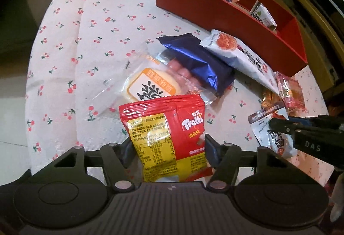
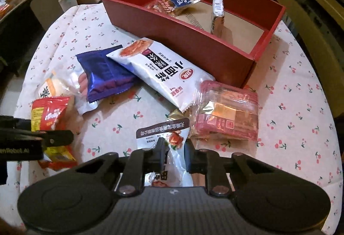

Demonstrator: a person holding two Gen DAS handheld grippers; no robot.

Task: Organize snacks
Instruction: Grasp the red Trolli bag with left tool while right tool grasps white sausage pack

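On the table: a round top under a cherry-print cloth (image 2: 301,93), with a loose heap of snacks at its middle and a red box (image 2: 215,50) at twelve o'clock.
Done so far: two packets lie in the red box, a blue-and-red one (image 2: 174,2) in its left part and a small white one (image 2: 217,13) standing on end beside the divider.
Left to do: at least six packets are outside the box, so I judge the job under halfway.
Left gripper (image 1: 168,144): jaws part closed, pressing both sides of a red gummy bag (image 1: 165,129) that stands upright between them.
Right gripper (image 2: 173,149): jaws nearly shut, pinching a white pouch (image 2: 163,134) with a dark top band.
Red gummy bag: glossy and crinkled, with a yellow label panel.
Heap: a long white cracker bag (image 2: 159,69) overlaps a dark blue wrapper (image 2: 103,76); a clear bun packet (image 1: 148,84) lies at nine o'clock from them; a pink plastic-wrapped block (image 2: 228,114) lies at four o'clock, near the box corner.
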